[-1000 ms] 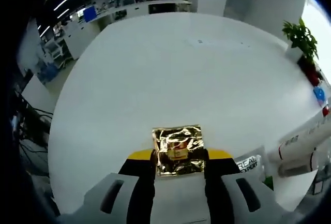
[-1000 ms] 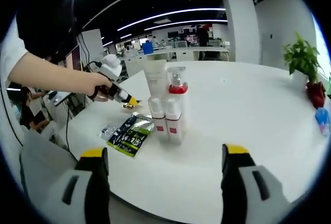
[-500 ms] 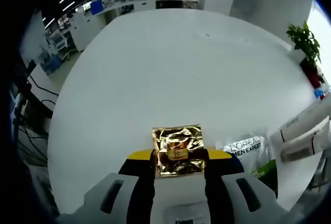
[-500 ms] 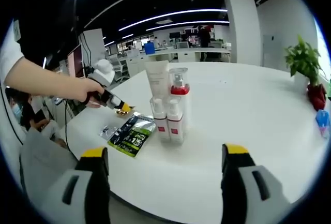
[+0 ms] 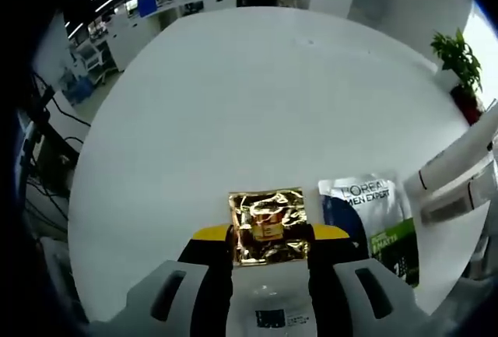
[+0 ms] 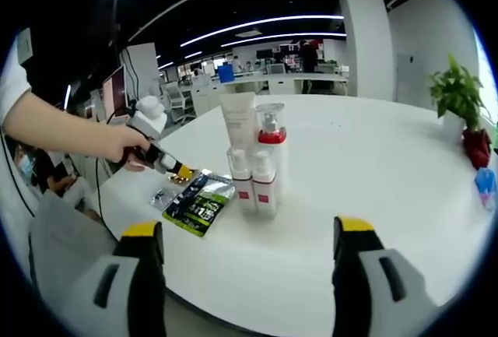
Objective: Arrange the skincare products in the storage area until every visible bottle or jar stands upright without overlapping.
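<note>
My left gripper (image 5: 268, 236) is shut on a crumpled gold foil sachet (image 5: 268, 224), held above the white round table (image 5: 233, 111). A black and green L'Oreal sachet (image 5: 375, 224) lies flat just to its right. In the right gripper view a person's hand holds that left gripper (image 6: 173, 166) over a small clear sachet (image 6: 162, 195), beside the same L'Oreal sachet (image 6: 196, 202). A white tube (image 6: 240, 121), a pump bottle with a red collar (image 6: 268, 141) and two small bottles (image 6: 240, 183) stand upright together. My right gripper (image 6: 245, 271) is open and holds nothing, well short of them.
A potted plant (image 6: 457, 88) in a red pot (image 6: 475, 140) and a blue object (image 6: 487, 184) sit at the table's far right. The white tube and bottles (image 5: 459, 177) reach in from the right of the left gripper view. Desks and monitors stand behind the table.
My left gripper has drawn back toward the table's near edge with the gold sachet, coming over the small clear sachet beside the L'Oreal sachet. The right gripper has stayed still and open.
</note>
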